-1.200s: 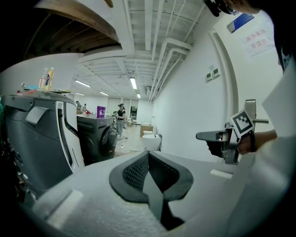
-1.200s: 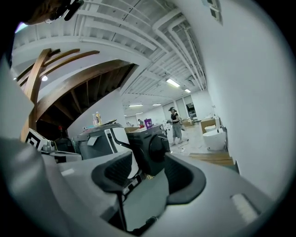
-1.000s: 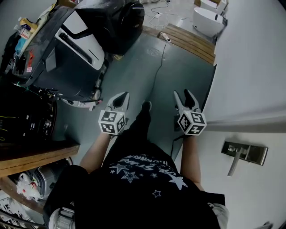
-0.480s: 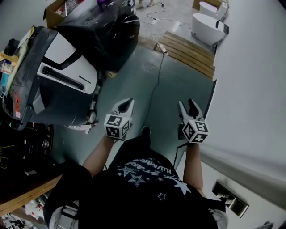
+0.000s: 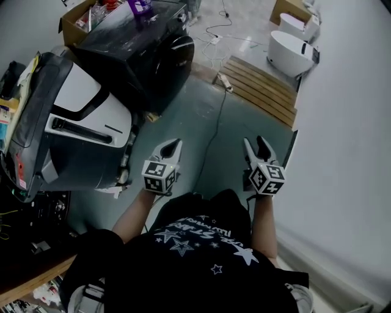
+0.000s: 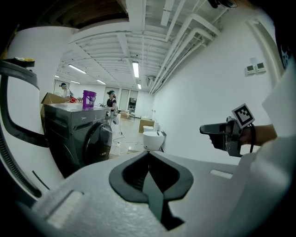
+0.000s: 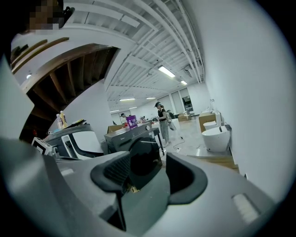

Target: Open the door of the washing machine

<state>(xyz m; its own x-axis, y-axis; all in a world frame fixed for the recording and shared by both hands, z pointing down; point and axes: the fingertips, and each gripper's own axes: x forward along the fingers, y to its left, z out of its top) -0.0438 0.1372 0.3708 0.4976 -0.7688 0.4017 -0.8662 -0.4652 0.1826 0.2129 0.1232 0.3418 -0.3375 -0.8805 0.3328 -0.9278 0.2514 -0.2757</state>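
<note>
The dark grey washing machine [image 5: 137, 52] stands at the far left of the floor, its round door [image 5: 177, 58] shut and facing the open floor. A purple cup [image 5: 142, 6] sits on its top. Both grippers hang in the air well short of it, over the grey floor. My left gripper [image 5: 173, 144] is shut with nothing in it. My right gripper [image 5: 255, 143] is open and empty. In the left gripper view the machine [image 6: 76, 134] shows at the left. In the right gripper view its door [image 7: 145, 155] shows through the gap between the jaws.
A big white and grey appliance [image 5: 73, 131] lies tilted at the left, close to my left arm. A cable [image 5: 214, 122] runs along the floor between the grippers. A wooden pallet [image 5: 263, 85] and white toilets [image 5: 290, 49] stand ahead. A white wall [image 5: 348, 153] runs along the right.
The view has shifted forward: the washing machine now shows more fully and the metal door handle at the right has left the frame. Both grippers keep about the same pose.
</note>
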